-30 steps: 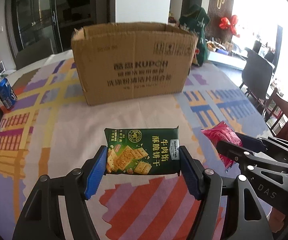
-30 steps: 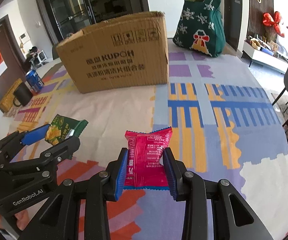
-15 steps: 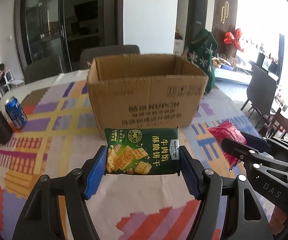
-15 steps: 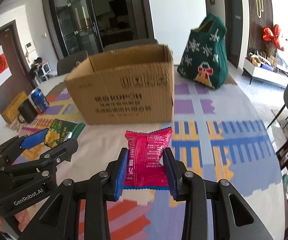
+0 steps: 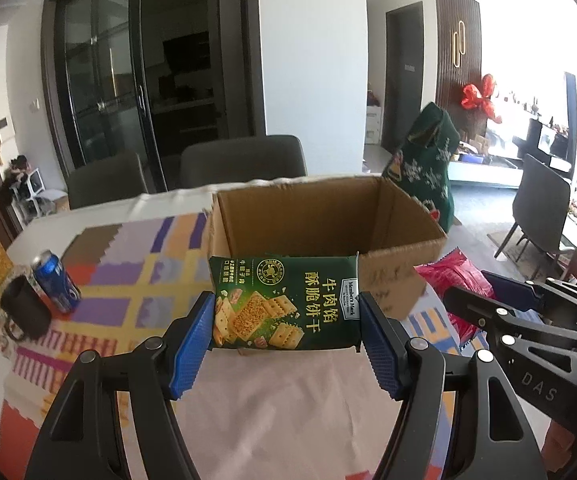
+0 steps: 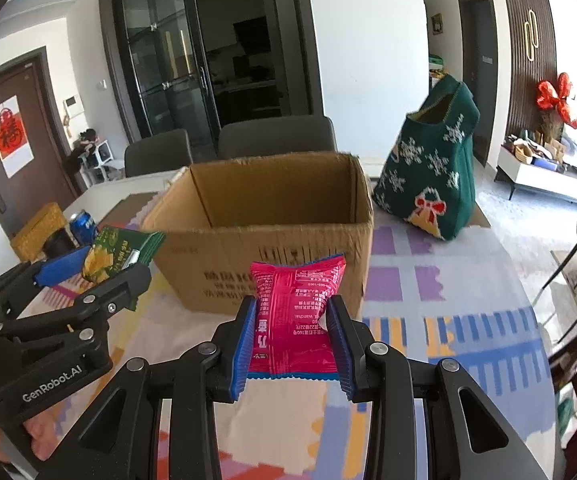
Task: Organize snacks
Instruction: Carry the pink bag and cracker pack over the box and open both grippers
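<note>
Home dining room: table (image 5: 288,408), chairs (image 6: 276,142).

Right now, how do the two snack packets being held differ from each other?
The green cracker packet is dark green and shows pictured crackers; the pink snack packet is bright pink and shows only small print. The green one is wide, held by its ends in the left hand-held gripper; the pink one is narrower and pinched at its middle in the right hand-held gripper. Both are sealed and held near the open cardboard box.

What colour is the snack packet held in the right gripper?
Bright pink snack packet, with white print; it shows best in the right wrist view.
</note>
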`<action>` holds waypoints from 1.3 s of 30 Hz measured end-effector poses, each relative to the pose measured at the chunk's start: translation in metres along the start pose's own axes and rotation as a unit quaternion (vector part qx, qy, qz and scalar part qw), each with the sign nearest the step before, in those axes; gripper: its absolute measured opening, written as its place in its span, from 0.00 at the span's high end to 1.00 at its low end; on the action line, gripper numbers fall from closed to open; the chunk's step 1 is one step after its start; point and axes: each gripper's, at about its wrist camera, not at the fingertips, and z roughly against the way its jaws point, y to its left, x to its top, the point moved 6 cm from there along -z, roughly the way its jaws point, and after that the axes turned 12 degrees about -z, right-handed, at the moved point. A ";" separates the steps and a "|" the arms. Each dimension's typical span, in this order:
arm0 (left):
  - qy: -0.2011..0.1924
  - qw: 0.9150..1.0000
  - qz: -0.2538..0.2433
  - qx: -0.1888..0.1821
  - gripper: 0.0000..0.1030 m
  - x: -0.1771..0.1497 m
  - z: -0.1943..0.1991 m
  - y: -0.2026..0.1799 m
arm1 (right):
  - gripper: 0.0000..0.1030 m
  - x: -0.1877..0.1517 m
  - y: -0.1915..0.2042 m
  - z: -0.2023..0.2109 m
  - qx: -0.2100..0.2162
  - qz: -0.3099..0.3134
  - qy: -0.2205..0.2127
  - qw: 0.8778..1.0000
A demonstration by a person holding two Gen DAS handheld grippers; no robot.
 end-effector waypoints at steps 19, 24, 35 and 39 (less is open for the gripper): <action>0.020 1.000 -0.019 -0.010 0.33 0.051 -0.039 0.030 | 0.65 0.076 0.026 -0.038 0.014 0.024 0.014 1.000; 0.042 0.999 -0.018 -0.020 0.33 0.058 -0.060 0.032 | 0.65 0.088 0.022 -0.056 0.008 0.023 0.029 0.999; 0.087 0.996 -0.005 -0.024 0.23 0.066 -0.096 0.039 | 0.64 0.098 0.017 -0.092 -0.011 0.028 0.063 0.998; 0.084 0.996 -0.015 -0.001 0.17 0.064 -0.092 0.042 | 0.46 0.099 0.011 -0.096 -0.022 0.019 0.064 0.998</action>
